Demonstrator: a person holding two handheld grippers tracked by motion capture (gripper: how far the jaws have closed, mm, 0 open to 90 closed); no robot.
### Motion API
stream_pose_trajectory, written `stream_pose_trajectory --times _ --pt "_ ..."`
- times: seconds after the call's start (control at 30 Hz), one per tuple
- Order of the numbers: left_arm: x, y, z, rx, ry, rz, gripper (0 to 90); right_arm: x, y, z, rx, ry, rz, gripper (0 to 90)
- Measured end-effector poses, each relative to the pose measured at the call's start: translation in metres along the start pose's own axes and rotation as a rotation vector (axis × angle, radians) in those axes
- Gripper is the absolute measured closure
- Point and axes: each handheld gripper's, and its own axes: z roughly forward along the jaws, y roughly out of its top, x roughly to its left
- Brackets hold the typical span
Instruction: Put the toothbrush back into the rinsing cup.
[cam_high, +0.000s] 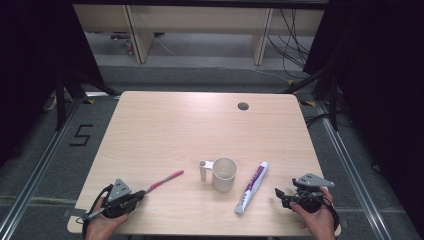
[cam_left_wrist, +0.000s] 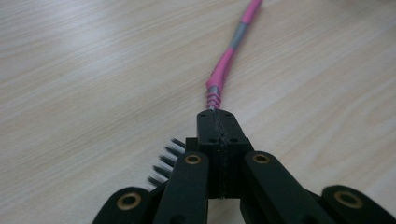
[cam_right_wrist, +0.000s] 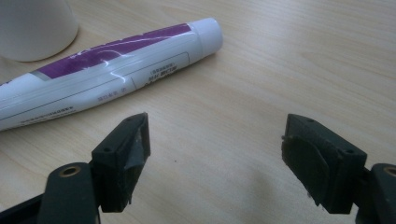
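Left fingers (cam_left_wrist: 219, 122): your jaws clamp the pink toothbrush (cam_left_wrist: 224, 65) near its bristles (half hidden).
Right gripper (cam_right_wrist: 215, 154): your jaws gape, empty.
Toothpaste tube (cam_right_wrist: 102, 70): tail cut off.

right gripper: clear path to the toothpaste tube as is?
Probably yes. The right gripper has its jaws open with nothing between them, and only bare table separates it from the toothpaste tube; the cup stands beyond the tube.

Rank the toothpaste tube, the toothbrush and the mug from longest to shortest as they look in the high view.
1. Toothpaste tube
2. Toothbrush, partly hidden in the left claw, so its order with the tube is unsure
3. Mug
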Motion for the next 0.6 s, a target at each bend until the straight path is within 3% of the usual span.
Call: stream_pose_trajectory --times 0.1,0.13,0.17,0.2,0.27,0.3,0.33,0.37,0.4,0.43,0.53,0.57,0.6 --pt "0.007 0.003 0.002 0.008 0.016 0.001 89.4 0.000 0.000 0.000 -0.001 0.002 0.002 24.6" --pt "0.008 0.004 0.004 0.006 0.022 -0.008 89.3 0.002 0.000 -0.001 0.016 0.000 0.031 24.6" --pt "0.011 0.005 0.004 0.022 0.029 0.013 89.3 0.002 0.000 -0.001 0.018 0.000 0.031 24.6" --pt "0.011 0.005 0.006 0.005 0.030 -0.013 89.3 0.002 0.000 0.000 0.021 0.009 0.041 24.6" --pt "0.014 0.007 0.009 0.001 0.038 -0.014 89.3 0.002 0.000 0.000 0.012 0.013 0.031 24.6" --pt "0.017 0.008 0.008 0.027 0.045 -0.001 89.3 0.000 0.000 0.000 0.000 0.008 -0.004 24.6" --pt "0.017 0.009 0.010 0.001 0.047 -0.026 89.3 0.000 0.000 0.000 0.001 0.008 0.000 24.6" --pt "0.019 0.010 0.010 0.018 0.054 -0.014 89.3 0.000 0.000 0.000 0.003 0.009 0.002 24.6" --pt "0.020 0.011 0.012 0.008 0.049 -0.030 89.3 0.001 0.000 0.000 0.021 0.010 0.032 24.6" --pt "0.023 0.012 0.012 0.030 0.062 -0.016 89.3 0.001 0.000 0.000 0.021 0.011 0.031 24.6" --pt "0.026 0.014 0.018 0.023 0.073 -0.037 89.3 0.001 0.000 0.000 0.022 0.013 0.031 24.5" --pt "0.027 0.015 0.020 0.023 0.075 -0.049 89.3 0.005 -0.001 0.000 0.027 0.012 0.074 24.5" --pt "0.029 0.017 0.021 0.027 0.076 -0.046 89.2 0.004 -0.001 0.000 0.025 0.015 0.058 24.6"
